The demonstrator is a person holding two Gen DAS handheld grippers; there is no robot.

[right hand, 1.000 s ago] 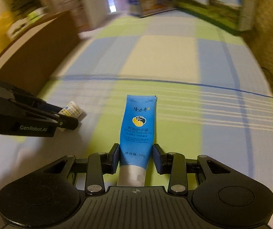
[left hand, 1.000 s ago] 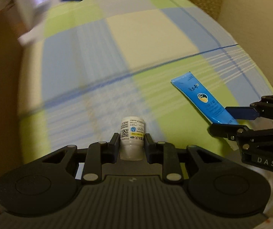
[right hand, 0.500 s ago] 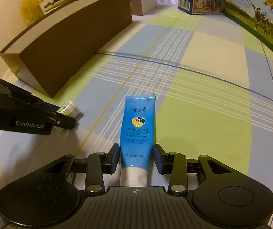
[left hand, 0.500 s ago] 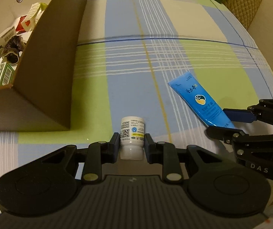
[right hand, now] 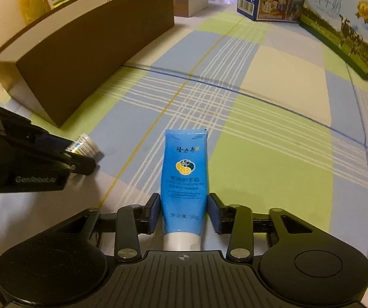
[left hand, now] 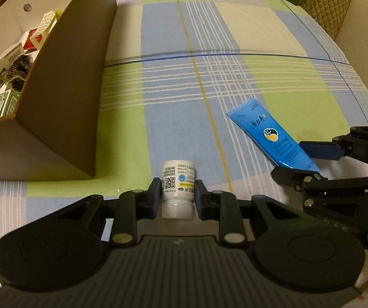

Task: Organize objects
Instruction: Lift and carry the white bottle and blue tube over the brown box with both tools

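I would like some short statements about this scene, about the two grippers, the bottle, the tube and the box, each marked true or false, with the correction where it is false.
1. The left gripper is shut on the small white plastic bottle. True.
2. The right gripper holds a red tube. False: it grips a blue plastic tube near its white cap end.
3. The long brown cardboard box is empty. False: small packages lie inside it.
4. The table is covered by a checked cloth in blue, green and cream. True.
5. The white bottle already lies in the brown box. False: it is outside the box, between the left gripper's pads.
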